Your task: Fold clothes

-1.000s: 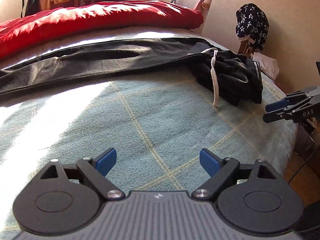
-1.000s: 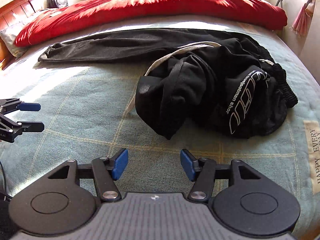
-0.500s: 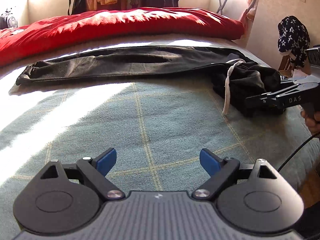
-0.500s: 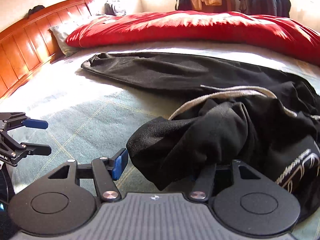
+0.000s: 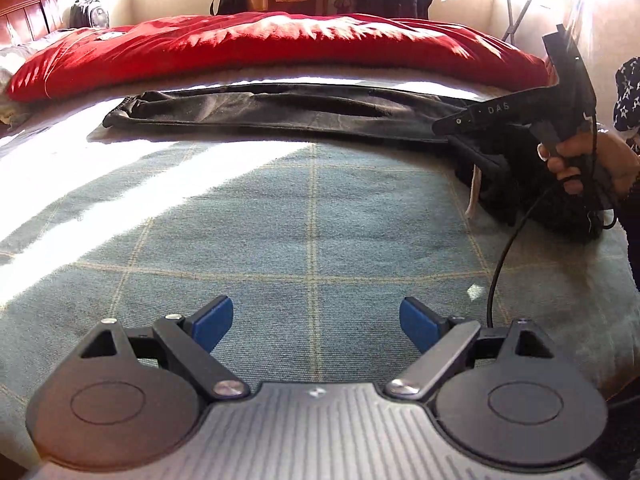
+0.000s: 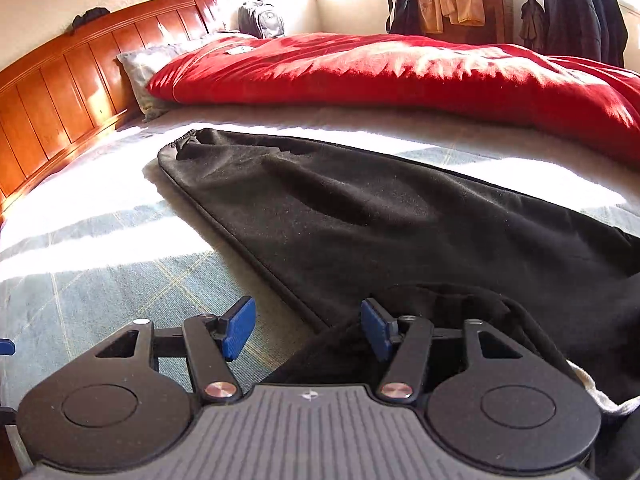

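Black trousers [image 5: 280, 114] lie on the bed, one leg stretched flat to the left, the waist end bunched [image 5: 532, 196] at the right with a white drawstring [image 5: 474, 196]. My left gripper [image 5: 316, 322] is open and empty over the blue-green checked bedspread [image 5: 312, 216], well short of the trousers. My right gripper [image 6: 306, 326] is open, low over the bunched black fabric [image 6: 460, 308], with the stretched leg [image 6: 360, 208] ahead; it also shows in the left wrist view [image 5: 444, 125] at the right, above the bunched end.
A red duvet [image 5: 280, 46] lies along the far side of the bed. A wooden headboard [image 6: 52, 88] and a grey pillow [image 6: 140, 68] are at the left. Hanging clothes [image 6: 576, 8] and a cabinet stand behind. The bed's edge falls off at the right [image 5: 600, 300].
My right gripper has moved forward and left over the bunched end, now facing along the stretched leg. My left gripper's view has swung left; it stays open.
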Motion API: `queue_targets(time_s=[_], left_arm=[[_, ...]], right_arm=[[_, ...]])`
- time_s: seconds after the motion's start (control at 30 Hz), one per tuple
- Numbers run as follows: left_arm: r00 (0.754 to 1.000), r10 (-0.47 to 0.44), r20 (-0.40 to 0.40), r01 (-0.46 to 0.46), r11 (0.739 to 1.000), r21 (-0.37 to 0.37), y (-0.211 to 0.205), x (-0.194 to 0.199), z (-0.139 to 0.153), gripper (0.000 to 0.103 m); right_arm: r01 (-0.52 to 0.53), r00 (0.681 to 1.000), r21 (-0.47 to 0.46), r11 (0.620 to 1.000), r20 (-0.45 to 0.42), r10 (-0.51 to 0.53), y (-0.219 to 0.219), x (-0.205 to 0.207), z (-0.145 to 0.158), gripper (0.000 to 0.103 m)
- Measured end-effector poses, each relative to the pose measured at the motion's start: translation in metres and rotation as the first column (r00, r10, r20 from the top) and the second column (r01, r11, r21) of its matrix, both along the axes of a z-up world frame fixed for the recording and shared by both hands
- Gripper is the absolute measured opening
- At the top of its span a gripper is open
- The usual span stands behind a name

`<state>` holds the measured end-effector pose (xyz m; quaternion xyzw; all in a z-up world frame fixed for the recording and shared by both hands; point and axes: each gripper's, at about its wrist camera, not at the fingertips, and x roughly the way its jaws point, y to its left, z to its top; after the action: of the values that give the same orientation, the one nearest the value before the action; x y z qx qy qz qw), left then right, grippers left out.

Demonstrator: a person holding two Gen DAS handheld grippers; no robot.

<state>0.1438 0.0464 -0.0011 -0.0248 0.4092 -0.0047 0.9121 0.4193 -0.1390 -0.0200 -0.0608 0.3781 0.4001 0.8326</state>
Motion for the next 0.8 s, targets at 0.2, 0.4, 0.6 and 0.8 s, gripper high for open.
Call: queue_targets(time_s=[0.2,0.4,0.6,0.8], left_arm=[[1.000,-0.021,-0.002,0.021,0.999,-0.028,0.012,0.011,-0.007,0.090],[0.987,-0.161,0.026,0.163,0.982,-0.100,0.014,0.046,-0.015,0.090],[0.912,-0.397,0.099,0.408,0.901,-0.146,-0.015,0.086,-0.012,0.076],[0.816,-0.559,0.149,0.578,0.787,-0.217,-0.065,0.113,-0.014,0.065]], right_arm=[[0.006,0.999,0.024,1.000,0.049,-0.007,-0.014,-0.036,0.014,0.066],[0.103,0.991,0.058,0.993,0.078,-0.107,-0.055,-0.098,0.031,0.070],[0.292,0.956,-0.008,0.956,0.036,-0.292,-0.080,-0.152,0.013,0.070],[0.403,0.915,0.021,0.915,-0.044,-0.402,-0.105,-0.187,-0.005,0.070]])
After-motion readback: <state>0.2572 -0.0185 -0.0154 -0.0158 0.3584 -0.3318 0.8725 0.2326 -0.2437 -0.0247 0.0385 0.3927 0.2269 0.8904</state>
